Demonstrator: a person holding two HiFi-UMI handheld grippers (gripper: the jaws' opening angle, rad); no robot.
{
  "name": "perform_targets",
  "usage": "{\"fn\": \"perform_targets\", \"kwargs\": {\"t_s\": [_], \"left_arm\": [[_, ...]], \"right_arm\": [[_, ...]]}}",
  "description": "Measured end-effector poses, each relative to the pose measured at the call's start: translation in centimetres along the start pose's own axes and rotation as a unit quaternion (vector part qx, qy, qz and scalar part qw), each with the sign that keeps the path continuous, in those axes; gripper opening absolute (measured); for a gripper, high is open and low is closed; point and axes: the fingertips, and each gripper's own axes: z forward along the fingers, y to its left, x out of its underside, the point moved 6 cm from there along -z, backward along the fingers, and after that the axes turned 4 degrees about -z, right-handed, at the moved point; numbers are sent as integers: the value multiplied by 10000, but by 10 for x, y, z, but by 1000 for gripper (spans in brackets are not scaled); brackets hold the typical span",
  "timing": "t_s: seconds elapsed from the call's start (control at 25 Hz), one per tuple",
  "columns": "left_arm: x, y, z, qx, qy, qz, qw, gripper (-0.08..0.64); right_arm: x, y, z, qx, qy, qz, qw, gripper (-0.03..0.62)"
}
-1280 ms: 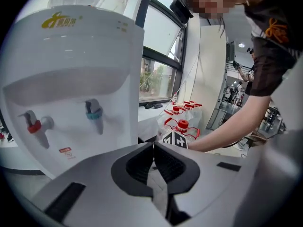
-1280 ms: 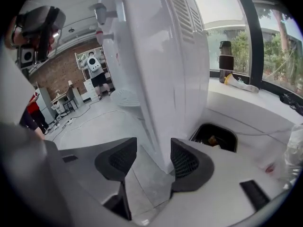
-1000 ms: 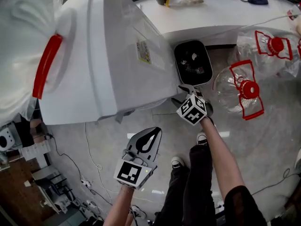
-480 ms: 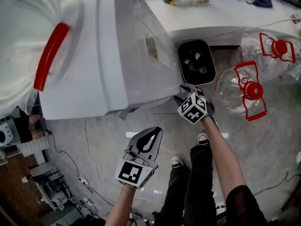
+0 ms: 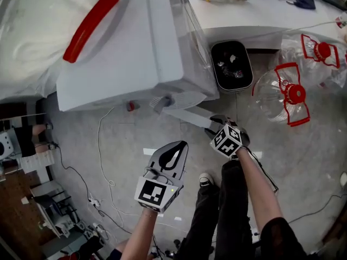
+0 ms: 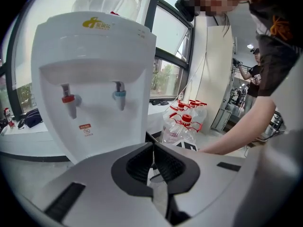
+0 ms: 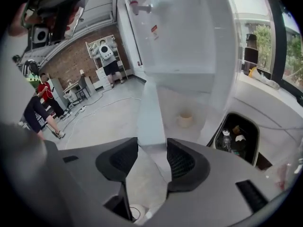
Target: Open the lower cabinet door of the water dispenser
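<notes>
The white water dispenser (image 5: 135, 47) stands at the upper left of the head view, seen from above. Its lower cabinet door (image 5: 187, 116) is swung partly out from the base. My right gripper (image 5: 214, 124) has the door's free edge (image 7: 151, 122) between its pads, and its jaws are closing on it. Behind the door the cabinet's inside (image 7: 184, 103) shows, with a small cup on its floor. My left gripper (image 5: 180, 147) hangs shut and holds nothing, in front of the dispenser (image 6: 94, 79) and apart from it.
A black bin (image 5: 231, 65) with rubbish stands right of the dispenser, under a white counter (image 5: 255, 10). Clear water bottles with red handles (image 5: 287, 93) lie further right. A cable (image 5: 103, 161) runs over the grey floor. The person's shoe (image 5: 205, 179) is below the grippers.
The right gripper has pulled back toward the person with the door edge in its jaws, and the lower door now stands swung out from the dispenser. The left gripper has barely shifted.
</notes>
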Motion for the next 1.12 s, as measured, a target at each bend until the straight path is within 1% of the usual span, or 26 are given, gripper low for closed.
{"fn": "perform_targets", "kwargs": {"t_s": [0.08,0.2,0.52,0.6,0.68,0.96,1.12], "left_arm": [[6,-1,-16,-46,-89,-58,9999,20],[23,1,-43,-148,-57,-91,9998,20],[81,17,-117,-520,34,-226,9984,20],[96,24,-136,-641,40,-311,9975,20],[110,32,-154,-775,39,-391,9962,20],[151,55,-208,-1284,-48,-752,9889,20],[165,68,-231,-1576,-104,-1003,9823,20]], "right_arm": [[2,22,3,-75,37,60,9999,201],[1,56,10,-210,108,53,9997,196],[-15,140,44,-592,275,-231,9976,189],[-24,161,57,-659,298,-331,9968,151],[-34,180,70,-725,319,-431,9959,133],[-70,223,114,-1040,472,-985,9886,118],[-92,235,135,-1160,506,-1137,9854,118]]}}
